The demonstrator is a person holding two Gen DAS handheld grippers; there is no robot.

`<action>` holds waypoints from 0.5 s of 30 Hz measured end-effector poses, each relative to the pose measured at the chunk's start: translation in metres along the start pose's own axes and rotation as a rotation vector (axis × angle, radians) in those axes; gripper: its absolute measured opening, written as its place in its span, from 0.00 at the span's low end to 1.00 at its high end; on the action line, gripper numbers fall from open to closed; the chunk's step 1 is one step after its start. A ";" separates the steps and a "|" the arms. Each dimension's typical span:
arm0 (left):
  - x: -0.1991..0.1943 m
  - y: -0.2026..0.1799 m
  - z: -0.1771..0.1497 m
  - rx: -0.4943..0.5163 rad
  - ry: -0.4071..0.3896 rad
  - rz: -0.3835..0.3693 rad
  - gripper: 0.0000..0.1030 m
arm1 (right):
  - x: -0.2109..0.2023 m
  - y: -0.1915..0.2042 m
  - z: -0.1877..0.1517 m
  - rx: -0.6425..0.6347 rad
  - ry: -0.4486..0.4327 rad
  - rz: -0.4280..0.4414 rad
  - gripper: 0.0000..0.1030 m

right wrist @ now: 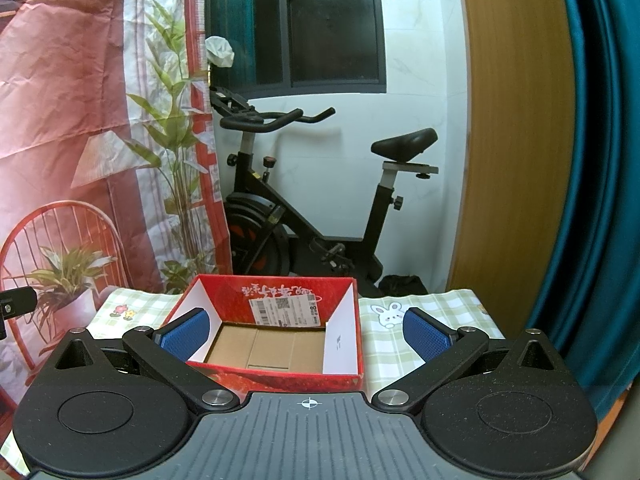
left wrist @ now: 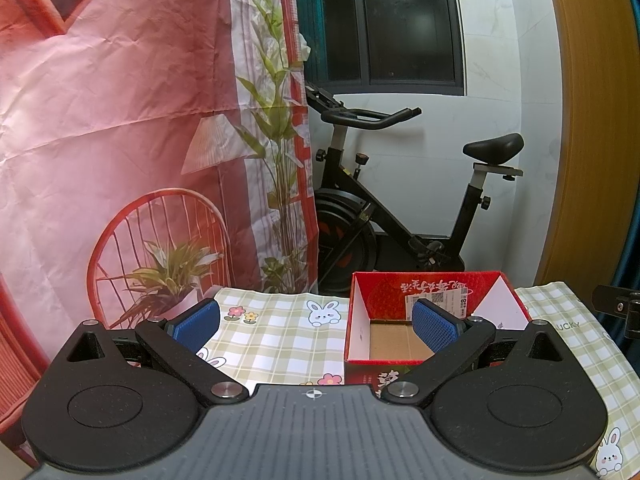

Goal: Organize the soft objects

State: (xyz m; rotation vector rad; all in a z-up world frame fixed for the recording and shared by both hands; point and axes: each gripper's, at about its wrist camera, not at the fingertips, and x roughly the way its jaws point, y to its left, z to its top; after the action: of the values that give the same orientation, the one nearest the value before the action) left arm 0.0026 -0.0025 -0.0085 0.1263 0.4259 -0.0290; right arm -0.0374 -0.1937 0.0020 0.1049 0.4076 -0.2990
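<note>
Two grippers hover side by side over a bench [left wrist: 280, 332] draped in a green-checked cloth printed with rabbits and flowers. One red cardboard box [right wrist: 276, 336] sits open on the cloth, a white shipping label stuck to its inner far wall and bare brown card showing at its bottom; nothing soft lies inside it or on the cloth in either view.

From the left wrist view, the box [left wrist: 424, 320] stands to the right of centre, and the left gripper [left wrist: 316, 322] has its blue-padded fingers [left wrist: 198, 324] spread wide, holding nothing, the right-hand pad overlapping the box's opening in the picture. From the right wrist view, the right gripper [right wrist: 306, 336] is likewise spread wide and empty-handed, its fingers [right wrist: 426, 336] flanking the box, one pad over the near-left corner and the other over the cloth to its right.

Behind the bench, a black exercise bike [right wrist: 312, 196] stands against a white wall below a dark window [right wrist: 320, 24]. A creased red backdrop [left wrist: 120, 120] printed with a chair and plants hangs on the left; a wooden panel [right wrist: 512, 140] and a teal curtain [right wrist: 592, 160] close off the right.
</note>
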 end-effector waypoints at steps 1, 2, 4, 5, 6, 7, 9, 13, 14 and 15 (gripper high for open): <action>0.000 0.000 0.000 0.000 0.000 0.000 1.00 | 0.000 0.000 0.000 0.000 0.000 0.000 1.00; 0.000 0.000 0.000 0.000 0.000 -0.001 1.00 | 0.000 0.000 0.000 0.000 0.000 0.001 1.00; 0.000 0.000 -0.001 0.000 0.001 0.000 1.00 | 0.000 0.000 0.000 0.000 0.000 0.000 1.00; 0.000 0.000 -0.001 -0.001 0.001 0.000 1.00 | 0.000 0.000 0.000 0.000 0.000 -0.001 1.00; 0.000 0.000 -0.001 -0.001 0.001 0.000 1.00 | 0.000 0.000 0.000 0.000 0.000 0.000 1.00; -0.001 0.000 -0.001 -0.002 0.001 0.000 1.00 | 0.000 0.000 0.000 0.000 0.000 -0.001 1.00; -0.001 0.000 -0.001 -0.004 0.002 -0.001 1.00 | 0.000 0.001 -0.001 0.001 0.001 -0.001 1.00; 0.001 0.002 -0.001 -0.008 0.007 -0.006 1.00 | 0.000 0.002 -0.001 0.007 -0.004 0.014 1.00; 0.002 0.003 -0.001 -0.010 0.010 -0.009 1.00 | 0.000 0.002 -0.001 0.009 -0.005 0.021 1.00; 0.004 0.005 -0.002 -0.015 0.013 -0.016 1.00 | 0.000 0.000 -0.002 0.008 -0.008 0.028 1.00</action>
State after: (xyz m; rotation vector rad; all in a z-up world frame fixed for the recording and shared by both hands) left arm 0.0054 0.0022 -0.0111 0.1084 0.4404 -0.0410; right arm -0.0384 -0.1931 0.0000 0.1176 0.3971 -0.2733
